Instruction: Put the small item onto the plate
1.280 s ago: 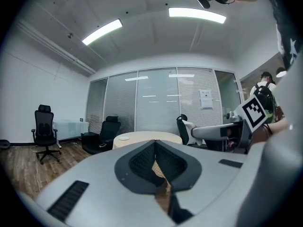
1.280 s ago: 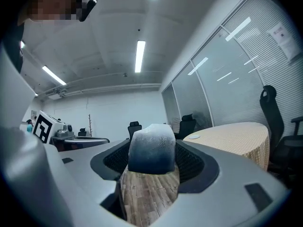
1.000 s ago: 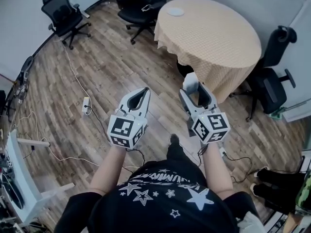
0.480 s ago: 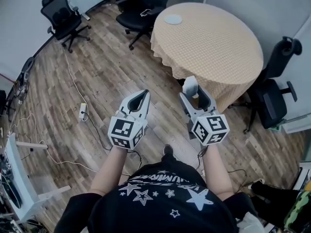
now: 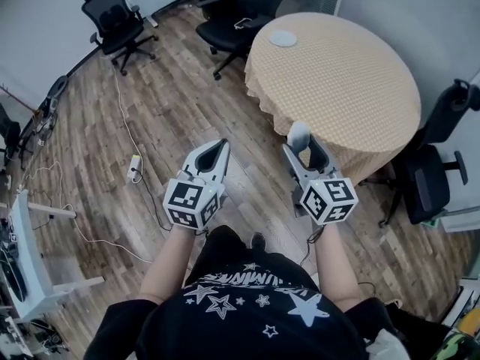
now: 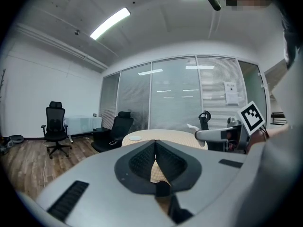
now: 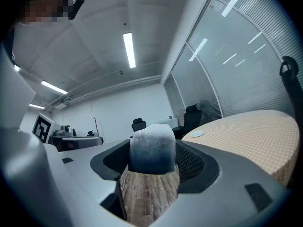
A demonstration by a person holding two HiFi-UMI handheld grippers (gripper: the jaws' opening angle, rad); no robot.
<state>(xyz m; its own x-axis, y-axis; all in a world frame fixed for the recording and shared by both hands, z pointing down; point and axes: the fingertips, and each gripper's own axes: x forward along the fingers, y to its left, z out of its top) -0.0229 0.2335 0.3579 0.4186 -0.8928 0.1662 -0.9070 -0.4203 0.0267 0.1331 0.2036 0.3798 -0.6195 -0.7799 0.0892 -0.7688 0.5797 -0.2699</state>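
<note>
A small pale grey block (image 7: 152,148) is clamped between the jaws of my right gripper (image 5: 299,142), which is shut on it; the block (image 5: 298,134) shows at that gripper's tip in the head view. My left gripper (image 5: 217,151) is shut with nothing in it, its tips (image 6: 155,145) meeting. Both grippers hang over the wooden floor, short of the round table (image 5: 352,81). A small white plate (image 5: 283,38) lies on the table's far left part, also visible as the plate (image 6: 135,137) in the left gripper view and the plate (image 7: 196,134) in the right gripper view.
A yellowish checked cloth (image 5: 337,126) drapes over the table's edge. Black office chairs stand at the far left (image 5: 115,22), behind the table (image 5: 251,13) and at the right (image 5: 431,178). Cables and a power strip (image 5: 135,166) lie on the floor at the left.
The view has shifted: the table and plate now sit slightly further right and closer. Both grippers keep their pose, the right one still holding the block.
</note>
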